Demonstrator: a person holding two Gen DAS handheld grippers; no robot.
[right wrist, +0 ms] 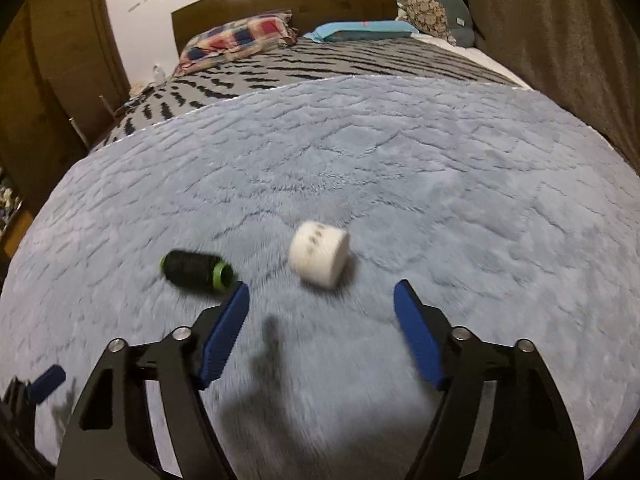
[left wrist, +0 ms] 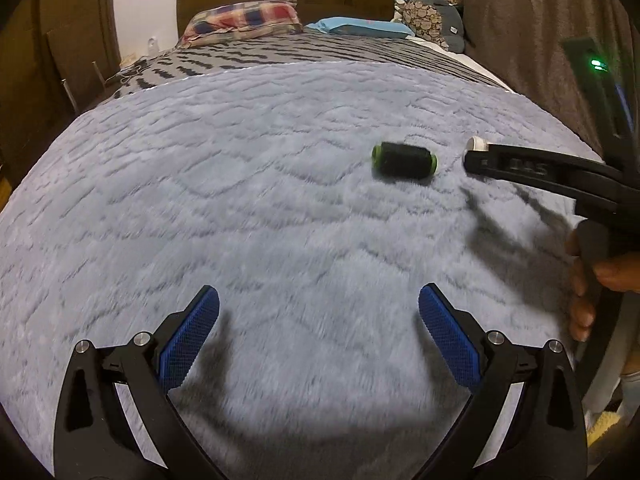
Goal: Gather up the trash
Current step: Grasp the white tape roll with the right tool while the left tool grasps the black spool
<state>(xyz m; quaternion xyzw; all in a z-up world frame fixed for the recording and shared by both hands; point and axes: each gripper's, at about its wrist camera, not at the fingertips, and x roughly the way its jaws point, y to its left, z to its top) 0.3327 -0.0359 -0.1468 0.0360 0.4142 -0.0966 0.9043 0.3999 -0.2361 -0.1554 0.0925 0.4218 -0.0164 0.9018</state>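
On the grey fleecy blanket [right wrist: 440, 184] covering the bed, we hold the right tongs [right wrist: 322, 300] spread apart with the white roll [right wrist: 319, 257] just beyond at twelve o'clock and the black-and-green spool [right wrist: 197, 269] at ten, while our left tongs [left wrist: 319, 306] gape empty.

We held the left gripper [left wrist: 319, 308] low and level, its two blue-padded fingers [left wrist: 191, 336] spread wide apart with nothing between them. The right gripper [right wrist: 321, 306] was also wide open and empty, pointing forward and a little downward. In the left wrist view our right hand [left wrist: 592, 280] was wrapped around its black handle.
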